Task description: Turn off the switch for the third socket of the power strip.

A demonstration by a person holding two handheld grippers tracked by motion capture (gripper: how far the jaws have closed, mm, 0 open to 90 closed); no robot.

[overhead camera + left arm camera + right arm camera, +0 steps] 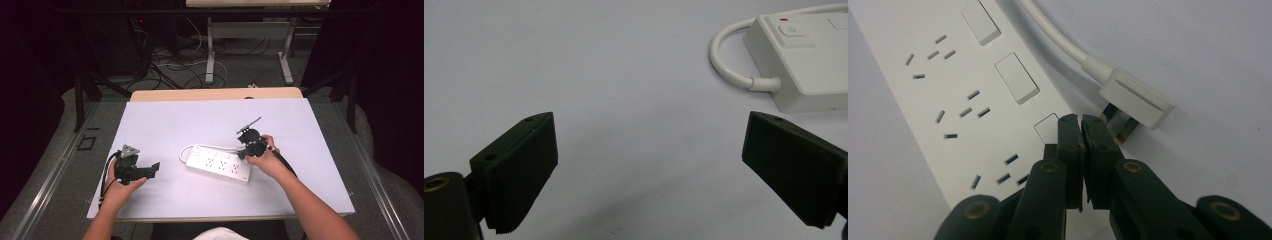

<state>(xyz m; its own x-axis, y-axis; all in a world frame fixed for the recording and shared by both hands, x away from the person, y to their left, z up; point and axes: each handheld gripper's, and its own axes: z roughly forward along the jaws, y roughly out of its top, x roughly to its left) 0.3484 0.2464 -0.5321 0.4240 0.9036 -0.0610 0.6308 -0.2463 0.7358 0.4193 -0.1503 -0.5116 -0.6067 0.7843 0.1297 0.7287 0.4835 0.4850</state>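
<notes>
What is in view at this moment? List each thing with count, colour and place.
power strip: one, white, middle of the mat, several sockets and switches
cord: one, white, loops from the strip's left end along its far side
plug: one, white, lying on the mat beside the strip's right end
mat: one, pale, covers the table
table: one, wooden edge showing at the far side
left hand-held gripper: black, open, over bare mat left of the strip
right hand-held gripper: black, shut, tips at the strip's right end near the plug

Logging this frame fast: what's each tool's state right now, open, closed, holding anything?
Left tool: open, holding nothing, power strip ahead.
Right tool: closed, nothing between its jaws, tips over the strip's switch.
</notes>
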